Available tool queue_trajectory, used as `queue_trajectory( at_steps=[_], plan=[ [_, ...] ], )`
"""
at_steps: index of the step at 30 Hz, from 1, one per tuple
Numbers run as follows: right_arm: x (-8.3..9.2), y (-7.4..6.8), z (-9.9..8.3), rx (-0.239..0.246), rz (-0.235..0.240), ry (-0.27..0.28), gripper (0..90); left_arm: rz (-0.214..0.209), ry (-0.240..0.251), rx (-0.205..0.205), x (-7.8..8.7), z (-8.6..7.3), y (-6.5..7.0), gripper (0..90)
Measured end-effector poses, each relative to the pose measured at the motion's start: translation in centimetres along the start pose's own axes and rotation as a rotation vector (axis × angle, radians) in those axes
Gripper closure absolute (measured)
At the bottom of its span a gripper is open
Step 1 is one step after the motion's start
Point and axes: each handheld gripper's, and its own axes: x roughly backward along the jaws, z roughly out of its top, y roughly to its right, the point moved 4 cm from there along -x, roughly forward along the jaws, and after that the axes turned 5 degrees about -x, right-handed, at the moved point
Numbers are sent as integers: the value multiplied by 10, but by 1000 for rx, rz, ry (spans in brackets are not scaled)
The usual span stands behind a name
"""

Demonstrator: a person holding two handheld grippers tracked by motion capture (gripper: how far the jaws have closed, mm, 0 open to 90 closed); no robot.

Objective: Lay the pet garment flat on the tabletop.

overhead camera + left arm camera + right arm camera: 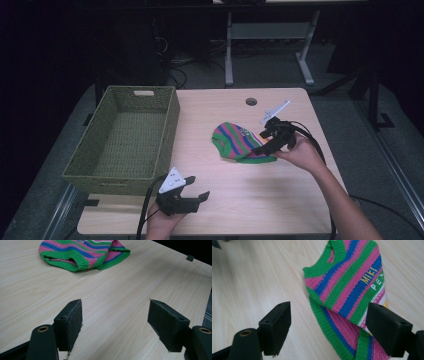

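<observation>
A small knitted sweater (235, 142) striped in pink, green and blue lies folded on the wooden table (225, 200), right of centre. My right gripper (263, 145) hangs over its right edge, open, its jaws straddling the lower part of the sweater (347, 292), which bears yellow and white letters. My left gripper (196, 187) is near the table's front edge, open, pointing toward the sweater (82, 253) with bare wood between its jaws.
A green woven basket (95, 165) stands on the table's left side, with nothing visible inside it. A round cable hole (251, 101) sits near the far edge. Desk legs and cables stand on the floor beyond the table.
</observation>
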Motion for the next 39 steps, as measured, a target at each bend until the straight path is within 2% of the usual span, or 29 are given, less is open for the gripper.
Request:
queue_trajectory(
  at_steps=[8, 12, 15, 18, 24, 27, 31, 35, 39],
  plan=[
    [-25, 6, 3, -37, 4, -63, 202, 2, -4, -7, 1, -1, 1, 276],
    [-35, 7, 5, -4, -15, -86, 205, 1, 2, 0, 1, 0, 0, 276],
    [-42, 8, 5, -5, 3, -108, 217, 0, 2, -1, 1, 0, 0, 276],
    [-47, 11, 4, -9, -12, -133, 216, 3, 3, -5, 1, 0, 1, 276],
    [-52, 15, 5, -26, -22, -133, 216, 5, -1, -3, 1, 0, 1, 276],
    [-59, 15, 4, 0, -53, -162, 216, 7, 1, -7, 2, 0, 1, 276],
    [-64, 15, 5, 17, -70, -169, 216, 4, -1, -4, 1, 0, 0, 276],
    [-68, 19, 7, -12, -75, -174, 217, -4, 2, 1, 1, 0, 1, 276],
    [-72, 22, 8, -12, -101, -179, 217, -3, 2, 0, 1, 0, 2, 276]
  ],
)
